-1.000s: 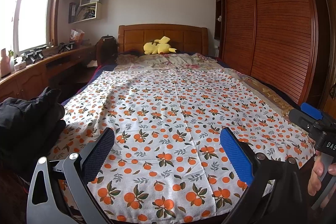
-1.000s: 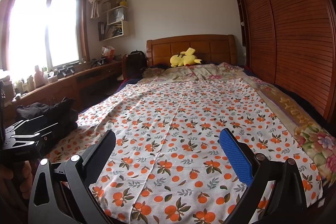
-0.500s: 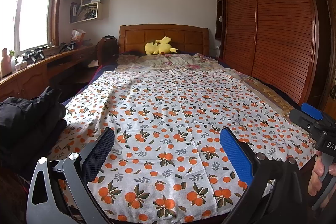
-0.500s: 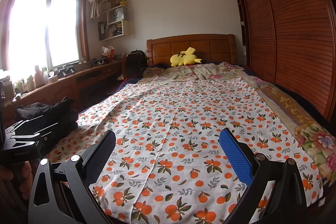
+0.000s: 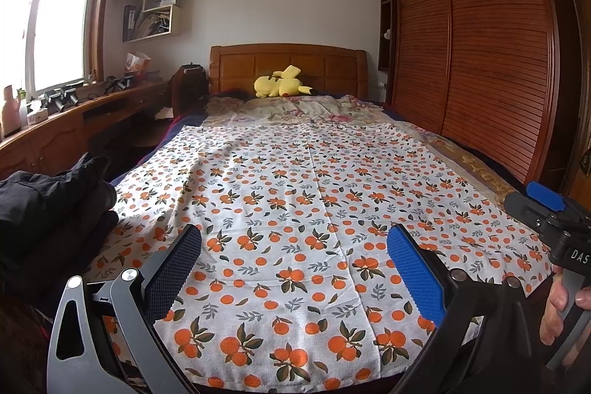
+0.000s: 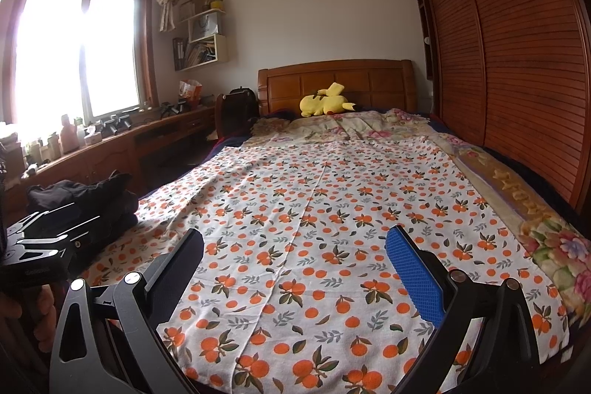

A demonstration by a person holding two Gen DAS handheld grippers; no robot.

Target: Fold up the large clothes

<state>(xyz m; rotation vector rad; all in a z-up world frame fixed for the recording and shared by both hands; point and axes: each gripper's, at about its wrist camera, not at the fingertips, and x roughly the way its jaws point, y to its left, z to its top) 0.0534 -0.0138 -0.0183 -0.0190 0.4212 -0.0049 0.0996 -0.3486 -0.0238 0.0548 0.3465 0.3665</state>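
Left wrist view showed me the left tongs (image 5: 293, 255) spread wide, nothing between the dark pad on one side and the blue ribbed pad on the other, hanging above the near end of the white cloth printed with oranges and green leaves (image 5: 314, 202). That cloth lay flat over most of the wooden bed (image 5: 288, 61), with a lengthwise crease down its middle and its near hem at the foot edge. On the left, a heap of black clothing (image 5: 48, 209) sat touching the cloth's left margin. At the right edge of this view I saw the right tongs (image 5: 546, 209) from the side, gripped by a hand (image 5: 561, 305), above the cloth's near right corner.

From the right wrist view, the right tongs (image 6: 295, 255) were likewise held wide and empty over the cloth's (image 6: 332, 209) near end. The left tongs' black body (image 6: 40, 246) appeared at the left edge in front of the black clothing (image 6: 81, 194). Beyond the cloth's far hem lay a floral quilt (image 6: 351, 128), and a yellow plush toy (image 6: 325, 104) rested against the headboard. A brown slatted wardrobe (image 6: 517, 61) ran along the right side of the bed; a long wooden desk (image 6: 110, 150) under the window (image 6: 74, 54) carried bottles and small items.
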